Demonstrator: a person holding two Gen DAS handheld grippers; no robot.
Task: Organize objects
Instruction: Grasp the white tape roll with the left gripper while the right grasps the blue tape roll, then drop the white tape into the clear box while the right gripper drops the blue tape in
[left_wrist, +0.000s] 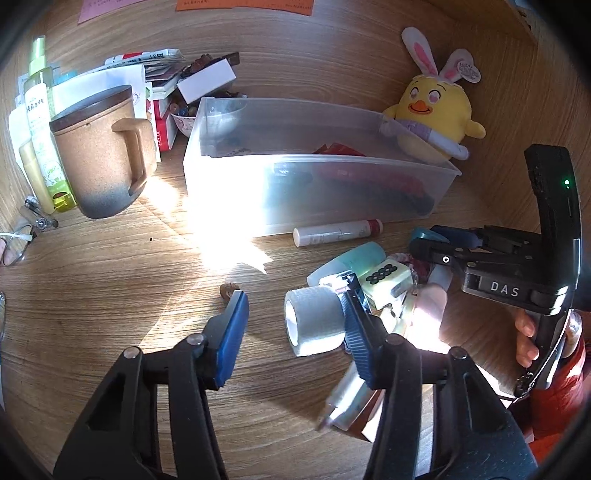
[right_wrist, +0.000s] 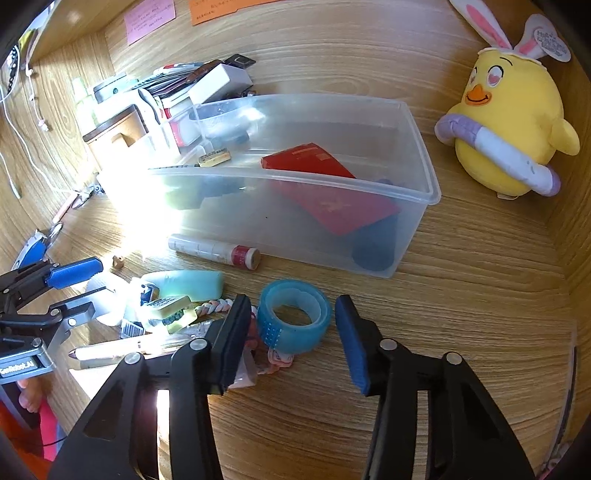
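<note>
A white bandage roll (left_wrist: 314, 323) lies on the wooden desk between the pads of my left gripper (left_wrist: 293, 295). It rests against the right pad and a gap separates it from the left pad, so the gripper is open. A translucent blue tape roll (right_wrist: 293, 319) lies flat between the pads of my right gripper (right_wrist: 291, 301), with thin gaps on both sides. That gripper is open too. Between the two grippers sits a pile with a green mahjong tile (left_wrist: 386, 280), a mint case (right_wrist: 184, 282) and a pen (right_wrist: 122, 349). Behind it stands a clear plastic bin (right_wrist: 432, 192) holding a red booklet (right_wrist: 325, 184).
A white tube with a red cap (right_wrist: 214, 249) lies along the bin's front wall. A yellow plush chick (right_wrist: 513, 122) sits at the back right. A brown lidded mug (left_wrist: 99, 147), bottles (left_wrist: 40, 110) and stacked papers crowd the back left. A small brown bead (left_wrist: 227, 290) lies near my left pad.
</note>
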